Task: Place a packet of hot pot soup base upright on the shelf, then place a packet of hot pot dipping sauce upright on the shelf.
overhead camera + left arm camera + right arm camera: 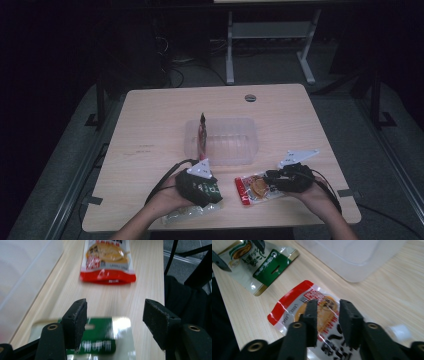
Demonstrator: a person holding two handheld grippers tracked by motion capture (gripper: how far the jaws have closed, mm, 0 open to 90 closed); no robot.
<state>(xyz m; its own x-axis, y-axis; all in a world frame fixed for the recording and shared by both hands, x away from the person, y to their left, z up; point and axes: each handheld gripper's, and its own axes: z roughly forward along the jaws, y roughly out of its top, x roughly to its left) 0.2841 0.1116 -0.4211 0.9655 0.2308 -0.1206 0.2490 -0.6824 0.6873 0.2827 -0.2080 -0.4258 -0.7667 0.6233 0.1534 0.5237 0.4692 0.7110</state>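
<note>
A green and silver snack packet (100,340) lies flat at the table's near left edge. My left gripper (115,307) hangs just over it with its jaws wide apart; in the high view that gripper (212,191) covers most of the packet (187,214). To the right lies a red packet with an orange picture (252,190). My right gripper (327,303) is low over that red packet (287,310), its jaws a narrow gap apart with the flat packet showing between them. The green packet (269,267) also lies at the upper left of the right gripper view.
A clear plastic tub (235,150) stands mid-table just beyond both grippers, with one reddish packet (202,132) upright at its left end. Bare wood stretches behind and beside it. A round grommet (250,98) marks the far edge. Table legs and cables lie on the floor beyond.
</note>
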